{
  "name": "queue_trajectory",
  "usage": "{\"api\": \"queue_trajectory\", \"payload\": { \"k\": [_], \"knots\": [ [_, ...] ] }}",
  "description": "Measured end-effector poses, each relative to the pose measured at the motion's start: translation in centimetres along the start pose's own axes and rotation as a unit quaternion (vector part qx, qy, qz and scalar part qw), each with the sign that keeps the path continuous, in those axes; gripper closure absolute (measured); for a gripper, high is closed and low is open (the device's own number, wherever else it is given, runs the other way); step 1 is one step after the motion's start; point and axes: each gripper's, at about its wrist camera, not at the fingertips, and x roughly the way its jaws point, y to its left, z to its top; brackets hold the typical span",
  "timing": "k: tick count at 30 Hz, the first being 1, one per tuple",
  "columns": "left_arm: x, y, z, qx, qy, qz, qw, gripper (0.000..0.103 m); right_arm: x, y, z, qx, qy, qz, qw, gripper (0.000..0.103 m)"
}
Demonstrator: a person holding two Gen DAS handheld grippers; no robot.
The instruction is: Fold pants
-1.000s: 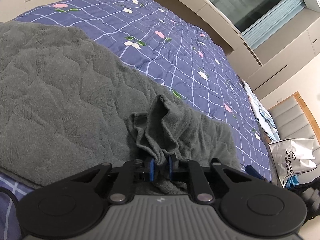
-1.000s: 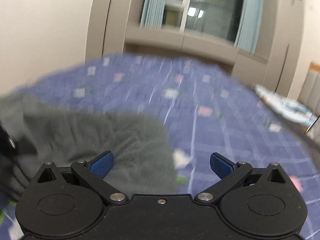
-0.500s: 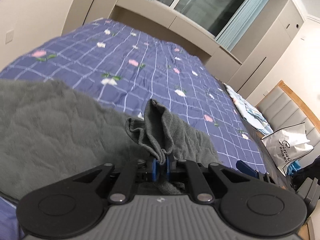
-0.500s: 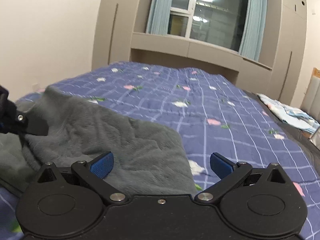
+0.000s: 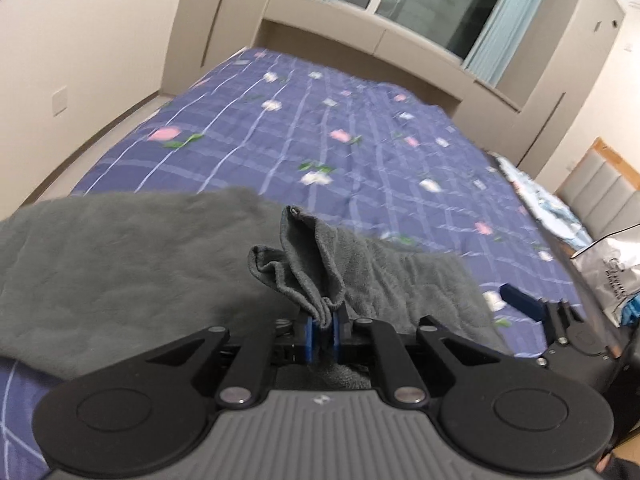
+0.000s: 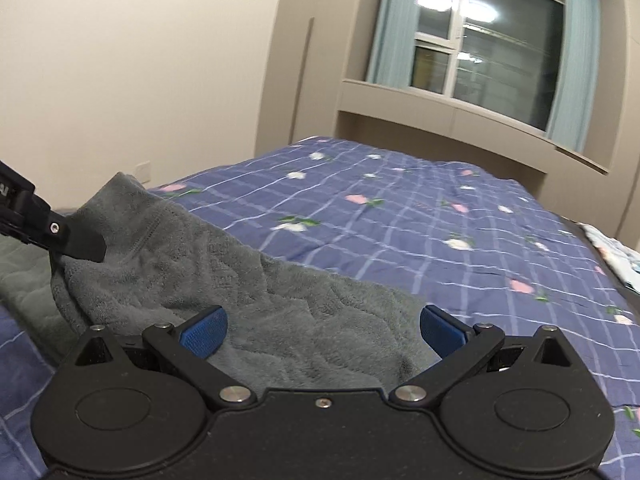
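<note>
Grey fleece pants (image 5: 120,264) lie spread over the near part of the bed. My left gripper (image 5: 322,332) is shut on a bunched edge of the pants and holds that fold lifted, with cloth standing up between its blue pads. The pants also show in the right wrist view (image 6: 248,292), rising to the left gripper's black finger at the far left. My right gripper (image 6: 323,330) is open and empty, its blue pads wide apart just above the pants' near edge. It shows in the left wrist view (image 5: 560,320) at the right.
The bed has a blue checked quilt with flowers (image 5: 360,152). A white plastic bag (image 5: 612,276) and a headboard (image 5: 600,192) are at the right. A window with curtains (image 6: 488,40) and a ledge run behind the bed; a wall is at the left.
My left gripper has risen and tilted up with the pants' edge, so more of the room shows. My right gripper has come closer to the pants, still open.
</note>
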Motion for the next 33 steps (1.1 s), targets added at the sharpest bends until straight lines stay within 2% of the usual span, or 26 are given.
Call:
{"api": "queue_trajectory", "payload": {
  "k": [4, 10, 12, 13, 14, 16, 20, 23, 26, 29, 33],
  "knots": [
    [1.4, 2.5, -1.2, -0.021, 0.018, 0.013, 0.9995, 0.095, 1.2, 2.2, -0.8, -0.017, 0.024, 0.009, 1.000, 0.001],
    [1.3, 2.1, -2.2, 0.006, 0.017, 0.023, 0.9996, 0.093, 1.5, 3.1, -2.4, -0.012, 0.024, 0.007, 1.000, 0.001],
    [1.1, 2.0, -2.0, 0.007, 0.017, 0.027, 0.9995, 0.080, 1.2, 2.7, -2.4, -0.018, 0.020, 0.014, 1.000, 0.001],
    [0.8, 2.1, -1.9, 0.004, 0.011, 0.039, 0.9992, 0.057, 0.8, 2.5, -2.3, -0.023, 0.015, 0.017, 0.999, 0.001],
    [0.6, 2.0, -1.7, 0.001, 0.005, 0.055, 0.9985, 0.028, 0.4, 2.2, -2.1, -0.030, 0.003, 0.017, 0.999, 0.001],
    [0.2, 1.9, -1.2, 0.008, -0.019, 0.079, 0.9967, 0.012, -0.1, 1.2, -1.6, -0.039, -0.021, 0.007, 0.999, 0.001],
    [0.7, 1.5, 0.3, 0.021, -0.039, 0.084, 0.9955, 0.009, 0.6, -1.3, -0.6, -0.039, -0.043, -0.024, 0.998, 0.001],
    [2.4, 1.9, 1.4, 0.005, -0.038, 0.107, 0.9935, 0.008, 2.6, -3.3, 0.0, -0.044, -0.042, -0.073, 0.996, 0.001],
    [4.3, 2.9, 1.7, -0.013, -0.014, 0.133, 0.9909, 0.008, 5.7, -5.1, 0.1, -0.047, 0.001, -0.122, 0.991, 0.000],
    [6.1, 4.1, 0.8, -0.022, 0.012, 0.145, 0.9891, 0.008, 7.4, -6.3, -0.3, -0.041, 0.014, -0.118, 0.992, 0.000],
    [6.7, 3.9, -0.3, 0.013, -0.002, 0.157, 0.9875, 0.008, 9.0, -5.8, -1.9, -0.027, 0.028, -0.119, 0.992, 0.001]
  ]
}}
